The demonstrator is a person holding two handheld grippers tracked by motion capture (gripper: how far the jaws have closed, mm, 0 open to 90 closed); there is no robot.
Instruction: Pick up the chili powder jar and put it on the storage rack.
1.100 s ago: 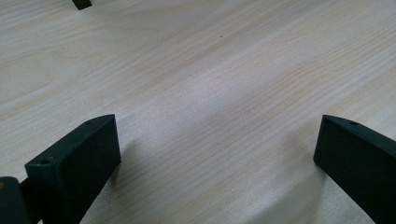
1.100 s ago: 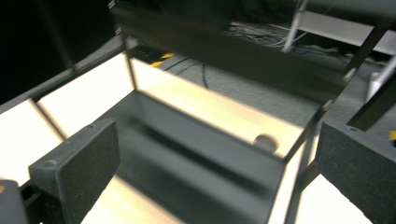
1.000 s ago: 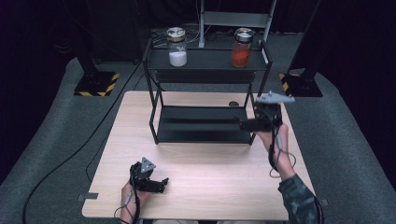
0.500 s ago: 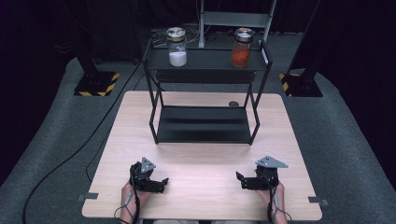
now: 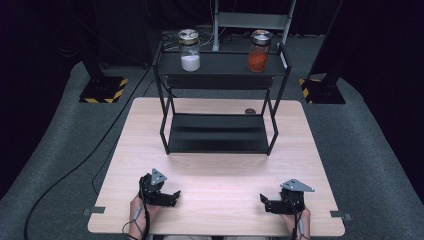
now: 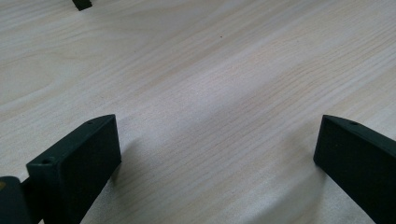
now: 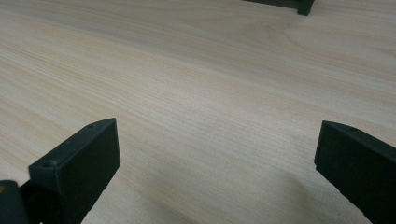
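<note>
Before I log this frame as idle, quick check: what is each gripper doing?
Left gripper: open, holding nothing, low over the table.
Right gripper: open, holding nothing, low over the table.

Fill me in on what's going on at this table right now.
A person holds the left gripper and the right gripper low over the near edge of the wooden table. Both are open with nothing between their fingers. Farther back stands a black two-tier rack; its top shelf carries a jar of white powder and a jar of orange contents. Neither jar is being touched.
</note>
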